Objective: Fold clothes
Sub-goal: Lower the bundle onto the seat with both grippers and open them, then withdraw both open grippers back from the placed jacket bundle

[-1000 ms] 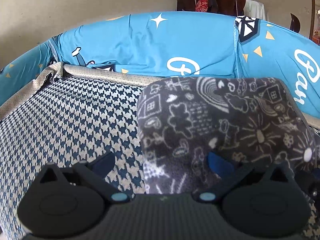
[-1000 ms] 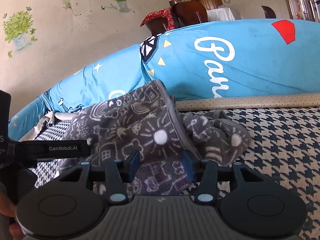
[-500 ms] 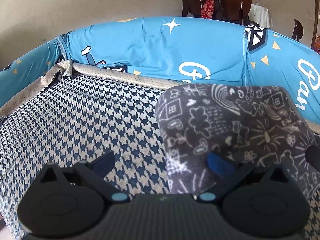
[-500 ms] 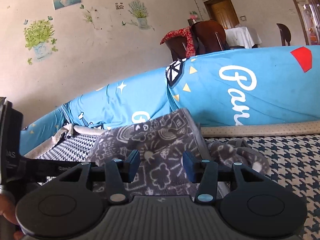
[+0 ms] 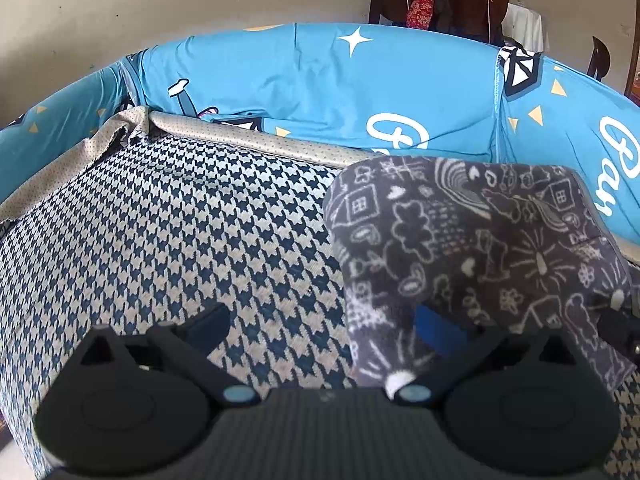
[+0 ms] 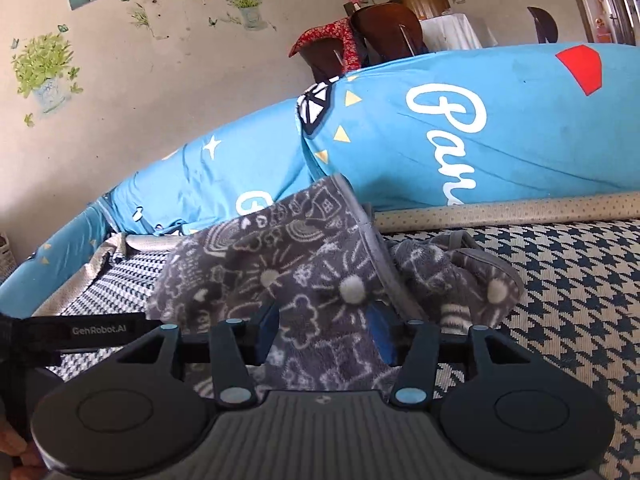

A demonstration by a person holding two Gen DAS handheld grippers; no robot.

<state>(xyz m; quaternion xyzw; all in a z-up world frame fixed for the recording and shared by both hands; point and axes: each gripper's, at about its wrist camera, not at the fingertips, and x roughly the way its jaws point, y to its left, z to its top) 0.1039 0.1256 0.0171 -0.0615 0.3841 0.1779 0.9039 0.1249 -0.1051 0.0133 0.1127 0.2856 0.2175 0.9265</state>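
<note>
Left tool (image 5: 320, 330) spread wide, fleece garment (image 5: 460, 248) only draped over one finger; right tool (image 6: 324, 320) apart around it; unpinched, it may slide off.

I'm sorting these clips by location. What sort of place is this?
Likely a home living room: a sofa seat with blue cushions, plant stickers on the wall, and dining chairs behind.

Garment (image 5: 460, 248) ahead of my claws: dark grey fleece with white doodle print of houses, hearts, flowers, suns. Seat cover (image 5: 180, 220) under it is navy-and-beige houndstooth with a beige dotted border. Cushions (image 6: 500, 128) behind are bright blue with white script, stars, yellow triangles, one red patch.
</note>
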